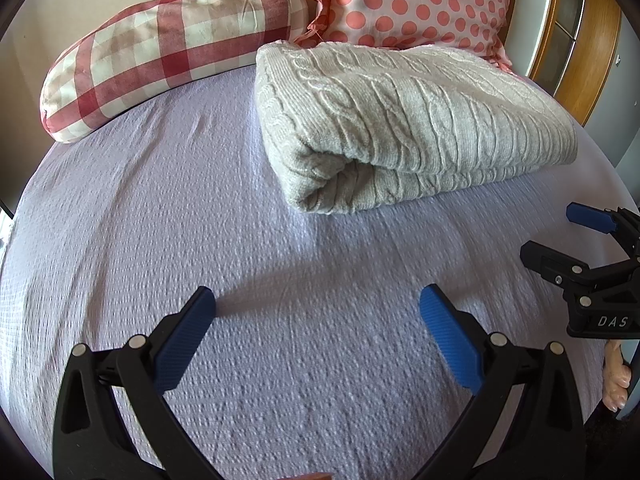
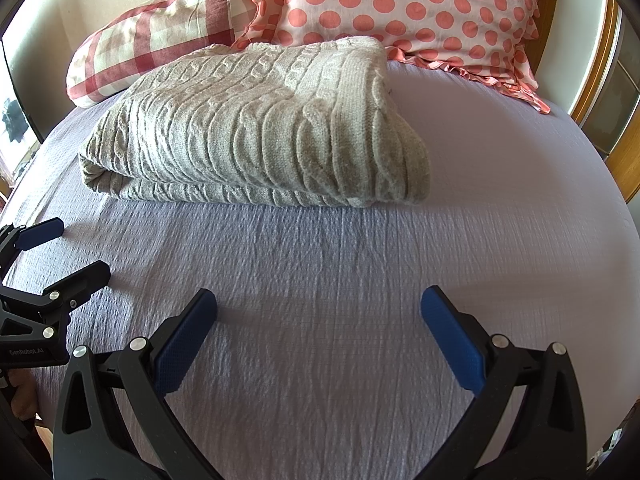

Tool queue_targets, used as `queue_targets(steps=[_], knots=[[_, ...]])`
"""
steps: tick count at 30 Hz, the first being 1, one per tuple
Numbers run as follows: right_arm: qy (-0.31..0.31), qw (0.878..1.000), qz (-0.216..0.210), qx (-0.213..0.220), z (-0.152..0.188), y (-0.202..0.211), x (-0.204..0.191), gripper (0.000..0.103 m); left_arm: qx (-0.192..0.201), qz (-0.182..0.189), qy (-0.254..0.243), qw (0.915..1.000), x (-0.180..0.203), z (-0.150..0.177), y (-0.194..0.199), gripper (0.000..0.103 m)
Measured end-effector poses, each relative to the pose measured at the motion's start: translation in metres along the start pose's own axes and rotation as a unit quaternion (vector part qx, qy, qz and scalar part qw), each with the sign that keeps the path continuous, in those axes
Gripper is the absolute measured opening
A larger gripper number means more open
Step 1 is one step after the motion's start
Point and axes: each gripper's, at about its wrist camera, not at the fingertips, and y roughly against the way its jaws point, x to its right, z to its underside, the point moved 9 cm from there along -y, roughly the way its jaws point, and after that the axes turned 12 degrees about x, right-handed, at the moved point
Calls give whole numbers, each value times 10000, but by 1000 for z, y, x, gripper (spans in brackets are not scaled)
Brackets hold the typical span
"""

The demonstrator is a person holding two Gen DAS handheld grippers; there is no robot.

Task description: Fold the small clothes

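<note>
Nearest the cameras, the left gripper (image 1: 318, 308) and the right gripper (image 2: 318, 308) both hang with jaws spread wide and nothing between them, low over the lilac bedsheet (image 1: 160, 220). Further on lies the grey cable-knit sweater (image 2: 256, 128), folded into a thick bundle on the sheet, well apart from both grippers. Behind it a checked bolster (image 1: 168, 40) and a polka-dot pillow (image 2: 408, 8) lean at the headboard.

The bundle looks finished, though whether its hidden far edges are tidy I cannot tell. Its bulky knit could spring open if nudged, or a finger could catch a loop of the knit.

The left view alone shows the rolled open end of the fold; the right view shows the closed rounded corner and a wooden bed frame (image 2: 624, 152) beside the pillow.
</note>
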Motion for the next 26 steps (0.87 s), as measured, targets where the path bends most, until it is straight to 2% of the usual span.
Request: queue_targets(steps=[26], knots=[[0, 10000, -2, 2, 0, 0, 0, 102, -30, 14, -37, 10000, 0, -2, -2, 101]])
